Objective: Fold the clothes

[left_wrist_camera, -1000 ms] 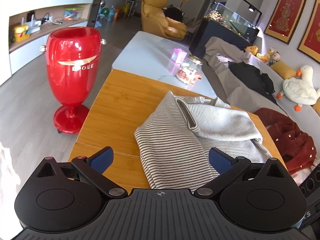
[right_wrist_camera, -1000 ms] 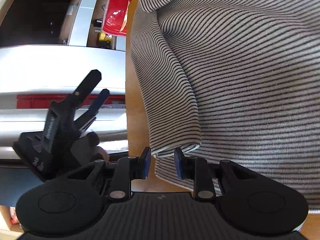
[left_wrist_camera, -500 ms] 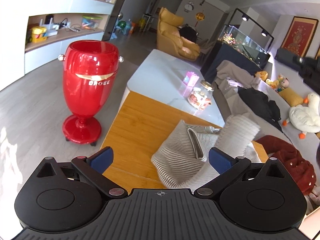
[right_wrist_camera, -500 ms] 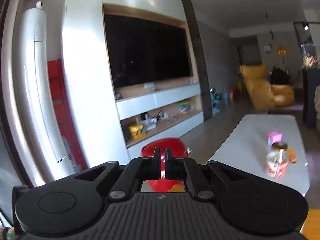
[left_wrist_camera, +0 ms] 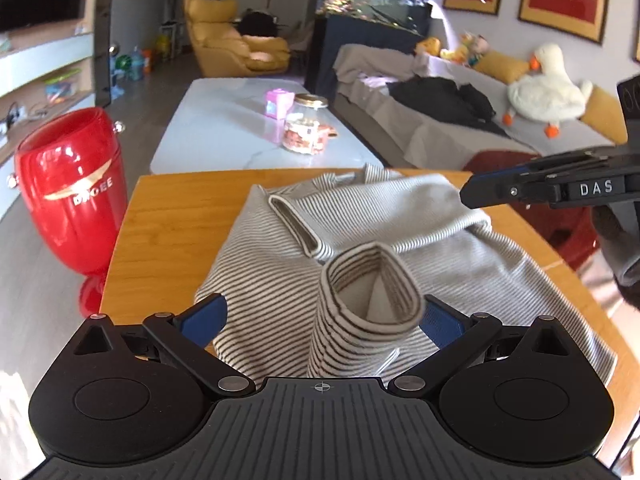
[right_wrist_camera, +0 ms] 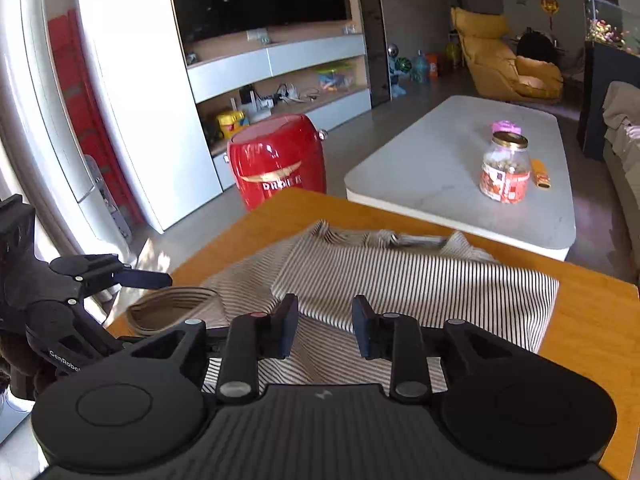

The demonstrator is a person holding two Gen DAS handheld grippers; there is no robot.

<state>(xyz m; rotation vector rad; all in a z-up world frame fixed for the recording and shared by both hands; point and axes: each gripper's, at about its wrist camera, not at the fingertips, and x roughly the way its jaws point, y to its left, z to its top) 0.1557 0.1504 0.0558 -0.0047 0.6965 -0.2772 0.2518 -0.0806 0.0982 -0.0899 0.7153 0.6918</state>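
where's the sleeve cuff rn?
Left wrist view: the striped sleeve cuff stands open between the left gripper's fingers, on the striped grey sweater.

Rumpled striped garment (left_wrist_camera: 360,248) on table (left_wrist_camera: 168,216)

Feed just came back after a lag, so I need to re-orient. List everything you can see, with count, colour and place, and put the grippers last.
striped top: one, grey-and-white, lying partly folded on the wooden table, one sleeve cuff raised between the left gripper's fingers
wooden table: one, honey brown, under the top
red stool: one, glossy red, on the floor beside the wooden table
white coffee table: one, pale grey-white, beyond the wooden table
jar: one, clear with red label, on the coffee table
pink box: one, behind the jar
yellow armchair: one, far end of the room
goose plush: one, white, on the sofa
left gripper: open, around the cuff
right gripper: open, over the top
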